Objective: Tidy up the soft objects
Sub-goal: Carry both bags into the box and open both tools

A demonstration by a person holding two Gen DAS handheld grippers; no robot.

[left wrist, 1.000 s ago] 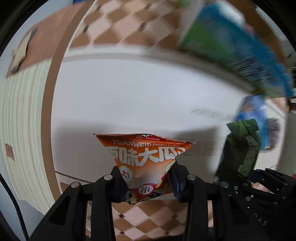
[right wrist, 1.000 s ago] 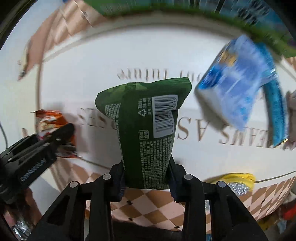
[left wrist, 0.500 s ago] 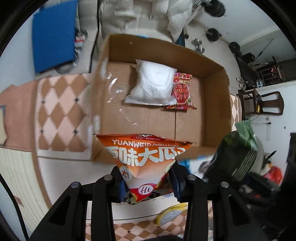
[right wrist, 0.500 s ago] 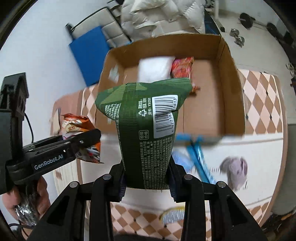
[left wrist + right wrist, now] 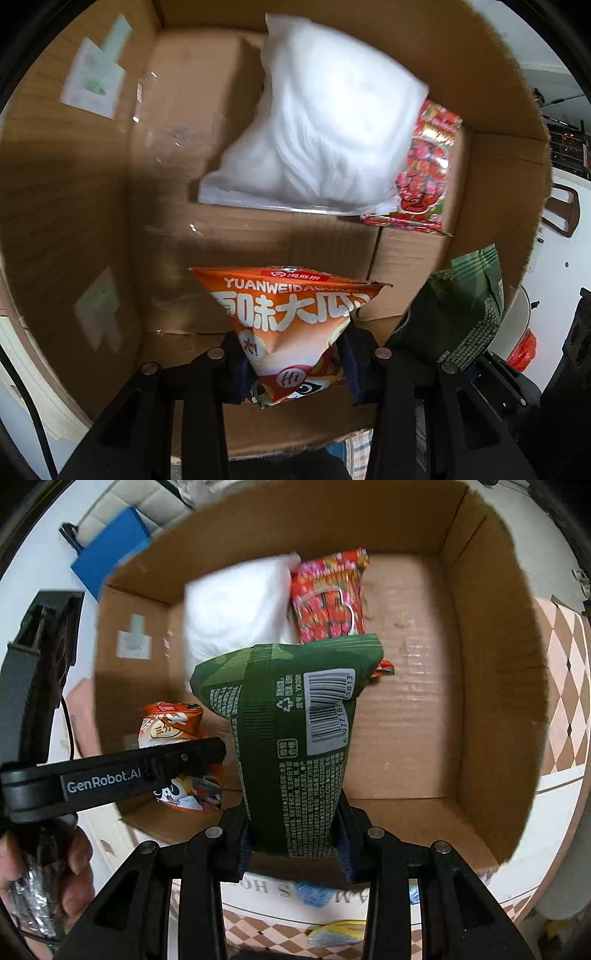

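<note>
My left gripper (image 5: 293,363) is shut on an orange snack bag (image 5: 291,317) and holds it over the near left part of an open cardboard box (image 5: 85,229). My right gripper (image 5: 293,838) is shut on a green snack bag (image 5: 291,723), held above the box's (image 5: 495,709) near edge. The green bag also shows in the left wrist view (image 5: 461,314), and the orange bag in the right wrist view (image 5: 171,725). Inside the box lie a white soft pack (image 5: 321,129) and a red snack bag (image 5: 424,173).
The box stands beyond a white round table (image 5: 546,834). A blue item (image 5: 314,893) and a yellow item (image 5: 336,932) lie near the table's edge below my right gripper. A blue mat (image 5: 110,550) lies behind the box.
Both grippers have swung from over the white table to above the cardboard box and moved closer to it. Each still holds its bag.
</note>
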